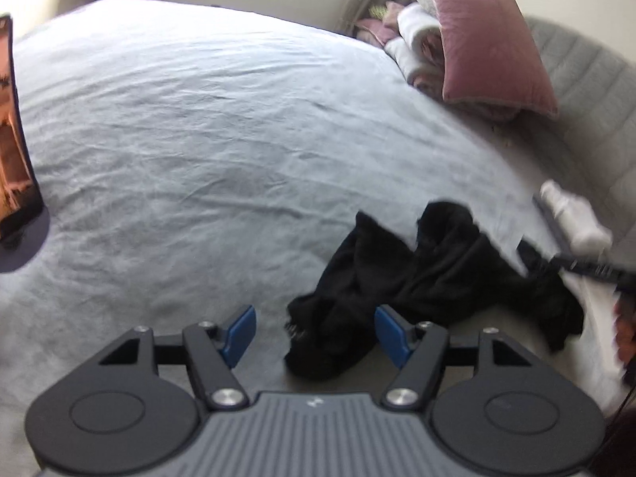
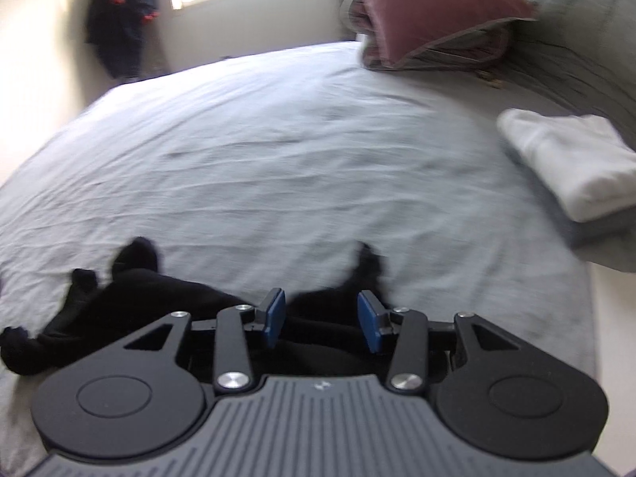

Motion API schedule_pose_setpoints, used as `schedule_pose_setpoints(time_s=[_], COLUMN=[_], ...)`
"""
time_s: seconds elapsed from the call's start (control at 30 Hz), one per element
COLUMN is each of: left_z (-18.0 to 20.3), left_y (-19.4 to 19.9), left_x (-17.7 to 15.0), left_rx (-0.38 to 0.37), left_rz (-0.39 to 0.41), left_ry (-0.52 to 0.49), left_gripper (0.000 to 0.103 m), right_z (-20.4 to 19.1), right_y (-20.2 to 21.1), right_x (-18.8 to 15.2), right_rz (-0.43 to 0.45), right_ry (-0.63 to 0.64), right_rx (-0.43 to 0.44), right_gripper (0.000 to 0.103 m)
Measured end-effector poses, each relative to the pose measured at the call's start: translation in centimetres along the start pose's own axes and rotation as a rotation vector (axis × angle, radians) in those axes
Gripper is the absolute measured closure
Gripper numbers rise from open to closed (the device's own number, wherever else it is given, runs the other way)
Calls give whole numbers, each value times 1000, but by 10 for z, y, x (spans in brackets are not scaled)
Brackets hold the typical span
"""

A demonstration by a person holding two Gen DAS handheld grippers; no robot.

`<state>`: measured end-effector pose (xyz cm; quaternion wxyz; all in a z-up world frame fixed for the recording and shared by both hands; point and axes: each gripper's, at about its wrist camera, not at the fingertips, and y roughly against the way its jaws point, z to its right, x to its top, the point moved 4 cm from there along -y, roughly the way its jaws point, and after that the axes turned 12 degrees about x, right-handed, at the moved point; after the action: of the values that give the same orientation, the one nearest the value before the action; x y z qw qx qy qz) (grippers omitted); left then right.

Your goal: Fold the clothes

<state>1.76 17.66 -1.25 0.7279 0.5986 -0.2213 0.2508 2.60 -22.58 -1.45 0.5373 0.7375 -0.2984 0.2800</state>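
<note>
Left wrist: black garment (image 1: 429,278) lies crumpled between and beyond both grippers' spread fingers (image 1: 240,334).

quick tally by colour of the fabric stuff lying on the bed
black garment: 1, crumpled
white folded cloth: 1
pink pillow: 1
total: 3, not counting the blurred pile behind the pillow

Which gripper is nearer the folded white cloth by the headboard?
Right. The right gripper is over the black garment with the folded white cloth ahead to its right; the left gripper sits further left, with the garment between.
</note>
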Motion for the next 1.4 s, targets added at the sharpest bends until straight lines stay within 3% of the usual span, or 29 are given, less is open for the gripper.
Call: schedule_pose_setpoints(time_s=[0.1, 0.3, 0.57, 0.6, 0.63, 0.7, 0.8, 0.93, 1.07, 1.2, 1.4], left_z=[5, 34, 71, 75, 80, 88, 93, 104, 118, 132, 151], left_y=[-10, -37, -82, -86, -88, -87, -72, -38, -6, 11, 21], left_x=[7, 16, 22, 21, 22, 22, 27, 38, 40, 36, 25], left_rx=[7, 16, 52, 59, 68, 71, 77, -77, -253, -409, -594], left_rz=[0, 7, -42, -43, -36, -22, 88, 213, 291, 304, 296], left_ry=[63, 42, 75, 76, 68, 70, 116, 152, 113, 58, -42], left_gripper=[37, 45, 48, 56, 74, 99, 100, 100, 100, 100, 100], right_z=[-24, -75, -81, -80, -79, -77, -74, -76, -83, -92, -99], right_y=[-11, -27, -35, -33, -32, -29, -25, -16, -2, 10, 19], right_x=[0, -5, -20, -20, -19, -19, -18, -15, -13, -11, -12], right_rz=[-10, -31, -83, -78, -73, -63, -48, -15, 37, 89, 132], right_ry=[25, 120, 165, 163, 162, 158, 154, 173, 208, 246, 272], right_rx=[73, 197, 192, 194, 195, 198, 202, 225, 286, 336, 390], right_gripper=[58, 58, 58, 58, 58, 58, 58, 58, 57, 44, 42])
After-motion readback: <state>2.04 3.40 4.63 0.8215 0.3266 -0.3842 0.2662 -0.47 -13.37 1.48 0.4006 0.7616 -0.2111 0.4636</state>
